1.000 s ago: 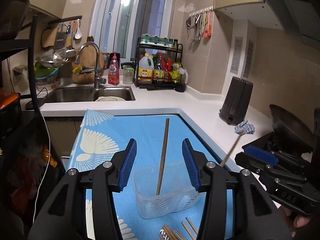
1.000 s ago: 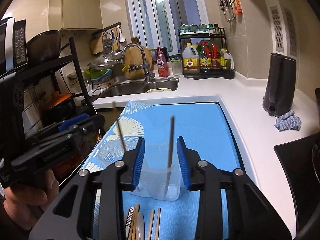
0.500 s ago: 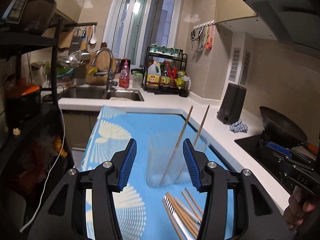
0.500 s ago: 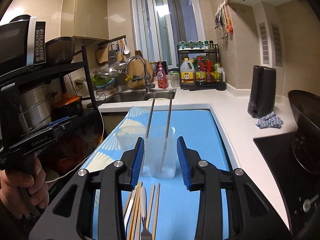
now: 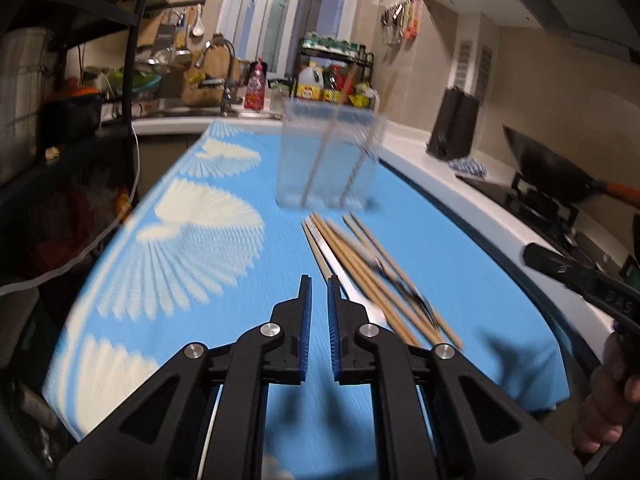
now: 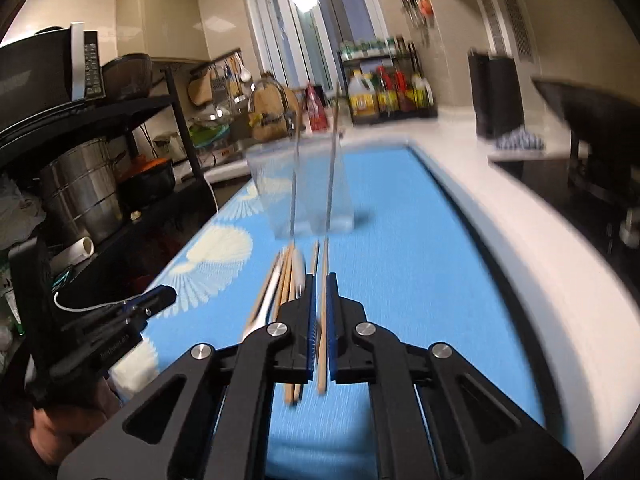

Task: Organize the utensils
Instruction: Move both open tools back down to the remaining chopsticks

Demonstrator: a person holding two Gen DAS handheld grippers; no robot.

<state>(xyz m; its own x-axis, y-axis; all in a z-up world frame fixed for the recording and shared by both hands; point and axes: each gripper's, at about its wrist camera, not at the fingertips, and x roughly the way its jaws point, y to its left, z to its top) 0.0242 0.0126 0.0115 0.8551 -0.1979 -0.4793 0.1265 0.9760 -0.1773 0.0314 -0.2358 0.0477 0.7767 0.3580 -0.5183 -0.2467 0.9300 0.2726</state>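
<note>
Blue mat [image 5: 460,240] with the white fan print carries everything here, and the clear plastic holder [image 5: 326,160] stands toward its far end with two chopsticks already leaning in it. What's changed in the last second: both hands dropped down and pulled back from the holder toward the loose bundle of chopsticks [image 5: 372,272] lying just in front of it, nearer the mat's right edge, with what looks like a fork mixed in (blurry, so not sure). Both sets of jaws have just been closing too. The left gripper [image 5: 318,284] is down to a narrow slit with nothing between the pads, hovering just left of the bundle. The right gripper [image 6: 319,284] has closed with one chopstick [image 6: 322,320] running straight between its pads, so my guess is that's the next one getting picked, though the blur makes it hard to say how firm the pinch is. So two in, a bunch left to go.
</note>
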